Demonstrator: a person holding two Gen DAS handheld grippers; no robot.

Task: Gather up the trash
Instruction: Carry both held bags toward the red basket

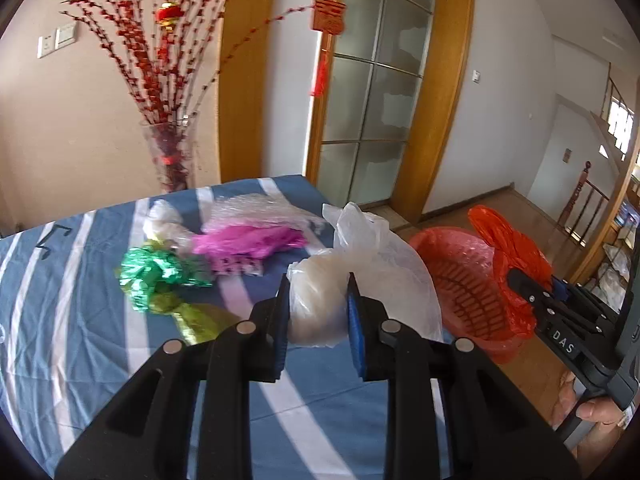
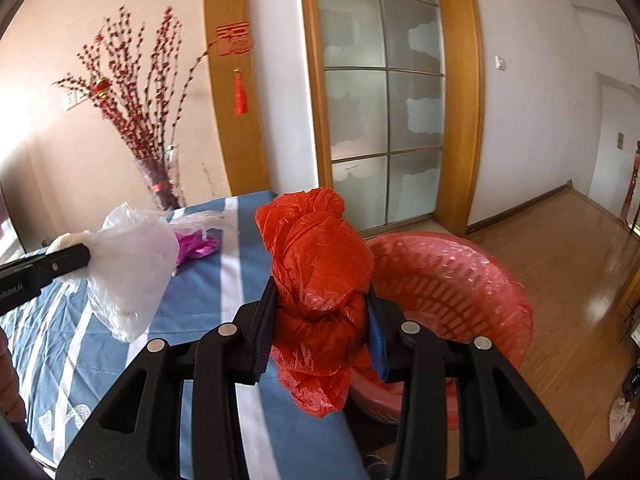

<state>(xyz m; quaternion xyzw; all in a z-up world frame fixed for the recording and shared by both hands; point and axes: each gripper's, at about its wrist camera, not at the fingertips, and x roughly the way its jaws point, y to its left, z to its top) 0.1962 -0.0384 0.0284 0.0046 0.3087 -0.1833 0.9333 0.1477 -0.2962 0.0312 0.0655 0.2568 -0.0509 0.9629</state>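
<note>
Each camera sits just behind its own claw, looking forward along the fingers and slightly down. The left one looks over the surface (image 1: pixel 80 300) toward the vase (image 1: pixel 172 156) and glass door (image 1: pixel 372 92), close in. The right one, beside it, faces the same wall. Both share the surface, vase, door and red basket (image 2: pixel 460 280); each catches the other claw at its edge.

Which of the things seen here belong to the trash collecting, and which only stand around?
Part of the job:
- white plastic bag, clamped in the left gripper
- red plastic bag, clamped in the right gripper
- red basket beside the table
- green foil, pink foil, clear wrap on the table

Only standing around:
- glass vase with red branches
- door
</note>
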